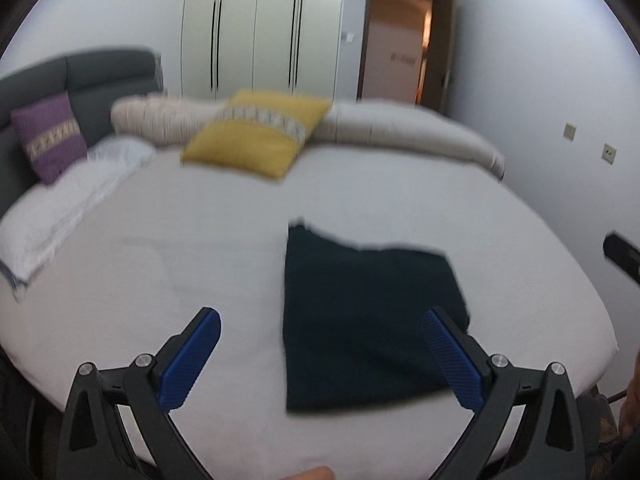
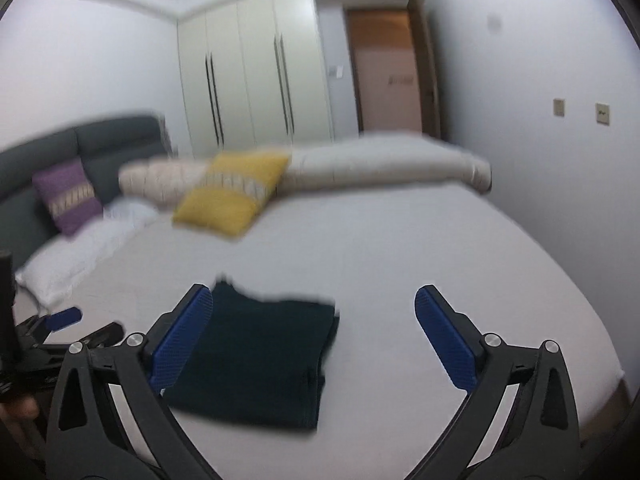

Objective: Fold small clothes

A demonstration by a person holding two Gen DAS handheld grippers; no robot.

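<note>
In the left wrist view, the left gripper (image 1: 322, 332) hangs above the near edge of the bed (image 1: 224, 240), its jaws spread as wide as they go and holding nothing; only the white sheet and part of the garment (image 1: 360, 320) show between the blue pads (image 1: 190, 360). The garment, a dark folded piece, lies flat on the sheet near the bed's near edge, toward the right corner, and the right pad overlaps its right side in the picture without touching it. Farther back a yellow cushion (image 1: 256, 136) rests about mid-bed, a purple cushion (image 1: 48, 136) leans on the grey headboard (image 1: 80, 76) at the left edge, and a rolled duvet (image 1: 400, 128) runs along the far edge. White wardrobe doors (image 1: 260, 28) and a doorway (image 1: 396, 52) stand behind. At the right rim a dark piece of the other tool (image 1: 622, 254) shows. In the right wrist view, the right gripper (image 2: 314, 312) is also held above the bed, jaws wide apart and empty. The garment (image 2: 256, 360) lies below and left of centre, its left part behind the left pad (image 2: 182, 340), apart from it. The left gripper (image 2: 64, 318) shows at the left rim over the bed's near edge. The picture is blurred.
</note>
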